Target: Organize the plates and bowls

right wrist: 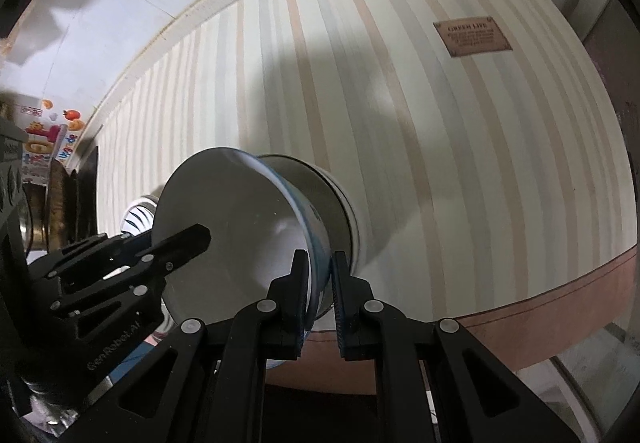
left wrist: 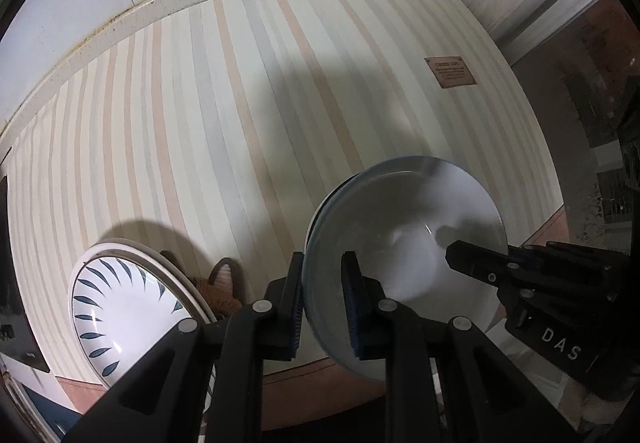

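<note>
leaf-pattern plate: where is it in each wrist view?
Left wrist: leaf-pattern plate lies lower left, partly behind the left gripper.
Right wrist: only a sliver shows at mid-left, behind the white bowl.
Shared landmark: brown label on the striped mat.

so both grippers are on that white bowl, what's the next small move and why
Probably lower it gently to the striped tablecloth. The left gripper and right gripper each pinch opposite rims of the white blue-rimmed bowl, which looks tilted and off the cloth, beside the leaf-patterned white plate.
</note>
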